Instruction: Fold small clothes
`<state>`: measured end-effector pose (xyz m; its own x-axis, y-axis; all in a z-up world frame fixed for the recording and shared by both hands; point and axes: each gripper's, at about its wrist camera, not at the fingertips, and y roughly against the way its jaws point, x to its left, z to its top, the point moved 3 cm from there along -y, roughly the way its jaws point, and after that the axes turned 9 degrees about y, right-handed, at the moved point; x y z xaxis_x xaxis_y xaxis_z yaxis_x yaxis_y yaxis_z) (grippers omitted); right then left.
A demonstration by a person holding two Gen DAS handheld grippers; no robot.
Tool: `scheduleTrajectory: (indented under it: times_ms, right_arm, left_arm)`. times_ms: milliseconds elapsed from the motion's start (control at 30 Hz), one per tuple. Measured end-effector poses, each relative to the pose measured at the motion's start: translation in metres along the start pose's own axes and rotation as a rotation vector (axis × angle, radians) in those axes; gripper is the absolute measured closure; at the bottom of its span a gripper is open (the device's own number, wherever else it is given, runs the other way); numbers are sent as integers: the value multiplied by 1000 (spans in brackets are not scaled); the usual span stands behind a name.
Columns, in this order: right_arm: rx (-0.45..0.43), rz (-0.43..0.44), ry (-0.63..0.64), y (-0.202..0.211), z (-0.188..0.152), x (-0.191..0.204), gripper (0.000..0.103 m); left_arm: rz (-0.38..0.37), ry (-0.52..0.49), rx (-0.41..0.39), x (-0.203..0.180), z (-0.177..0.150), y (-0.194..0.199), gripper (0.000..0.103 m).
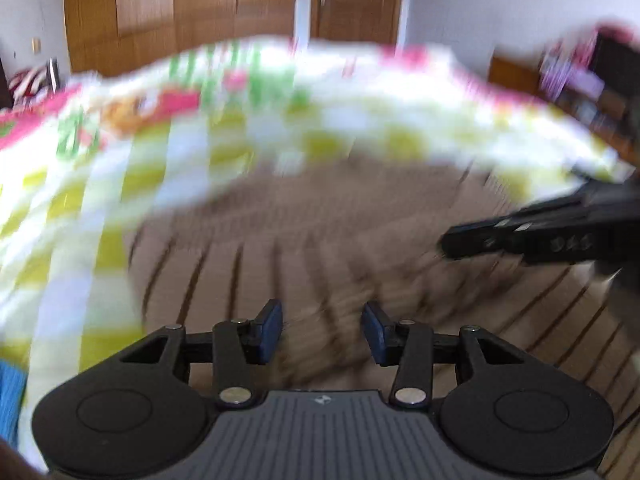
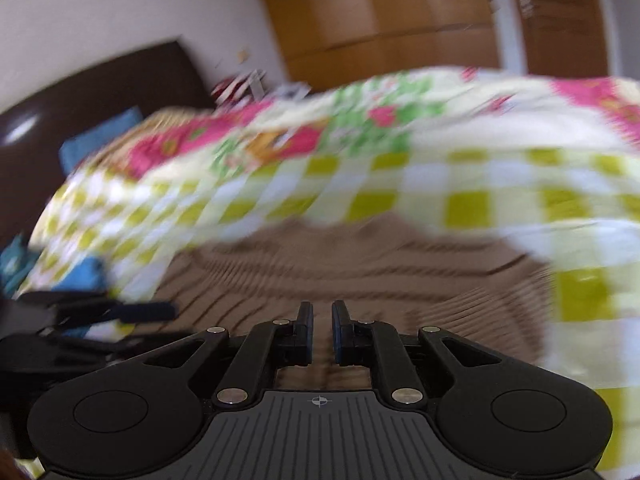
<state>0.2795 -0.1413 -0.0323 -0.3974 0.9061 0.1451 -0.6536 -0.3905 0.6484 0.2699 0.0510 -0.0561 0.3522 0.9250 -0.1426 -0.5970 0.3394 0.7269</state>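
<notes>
A brown garment with dark stripes (image 1: 320, 220) lies spread on the bed; it also fills the lower middle of the right wrist view (image 2: 360, 264). My left gripper (image 1: 322, 320) hovers low over it, open, with nothing between its blue pads. My right gripper (image 2: 322, 312) has its jaws drawn to a narrow slit filled with brown fabric, so it looks shut on a fold of the garment. From the left wrist it shows as a black bar (image 1: 446, 244) at the right, over the cloth. The left gripper (image 2: 168, 310) shows at the lower left. Both views are motion-blurred.
A quilt in yellow-green checks and pink flowers (image 1: 120, 160) (image 2: 440, 184) lies rumpled around the garment on three sides. Blue cloth (image 2: 100, 136) sits by a dark headboard (image 2: 100, 88). Wooden wardrobe doors (image 1: 180, 12) stand behind the bed.
</notes>
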Motion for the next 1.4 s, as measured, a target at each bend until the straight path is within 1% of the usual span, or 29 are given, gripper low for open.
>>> scheduleTrajectory:
  times_ms: [33, 67, 133, 167, 233, 267, 400, 467, 533, 567, 633, 700, 800, 867, 967, 1033, 1067, 1133, 1233, 1300, 1333, 1400]
  right_arm:
    - [62, -11, -7, -11, -7, 0, 92]
    - [101, -1, -14, -17, -14, -4, 92]
    - [97, 3, -48, -7, -19, -11, 94]
    - [90, -3, -50, 4, -19, -12, 93]
    - [75, -16, -23, 30, -21, -8, 89]
    - [82, -12, -7, 43, -25, -4, 88]
    - [162, 13, 27, 91, -57, 12, 87]
    - [207, 24, 20, 114, -77, 18, 85]
    - [248, 35, -11, 133, -97, 20, 80]
    - [272, 45, -29, 141, -108, 22, 78]
    - [291, 42, -41, 156, -125, 25, 78]
    - [315, 17, -60, 169, -143, 26, 75]
    - [326, 7, -108, 181, -164, 25, 74]
    - [337, 20, -142, 186, -175, 24, 74]
    - [341, 46, -208, 185, -189, 21, 73]
    - [341, 67, -245, 182, -195, 19, 72]
    - [345, 67, -253, 180, -198, 21, 72]
    - [351, 68, -252, 182, -200, 22, 72]
    - [365, 66, -278, 186, -205, 21, 72]
    - [371, 68, -299, 184, -208, 20, 72]
    - [374, 65, -300, 182, -208, 20, 72]
    - [379, 61, -301, 179, -208, 19, 72]
  left_arm:
    - [-8, -17, 10, 5, -7, 2, 42]
    - [-5, -32, 9, 8, -12, 8, 43]
    - [24, -43, 5, 15, -19, 26, 43]
    - [20, -29, 2, 20, -22, 36, 43]
    - [8, 35, 15, 30, -30, 57, 43]
    - [5, 63, 18, 34, -36, 69, 43]
    - [8, 150, 39, 40, -69, 121, 43]
    - [-9, 209, 62, 40, -86, 141, 43]
    - [-32, 252, 93, 38, -103, 154, 43]
    - [-29, 261, 103, 35, -111, 158, 43]
    - [-28, 274, 129, 30, -123, 161, 43]
    - [-37, 296, 172, 25, -134, 158, 43]
    - [-51, 307, 247, 17, -147, 150, 43]
    - [-61, 300, 291, 9, -156, 148, 43]
    - [-49, 274, 330, 0, -166, 143, 43]
    - [-58, 291, 357, -2, -173, 140, 43]
    - [-47, 285, 364, -3, -175, 140, 43]
    - [-19, 264, 344, -5, -176, 146, 43]
    - [-33, 274, 279, -3, -171, 160, 43]
    - [-20, 276, 237, 3, -167, 167, 43]
    - [-1, 288, 221, 9, -165, 167, 43]
    - [12, 318, 193, 18, -163, 168, 43]
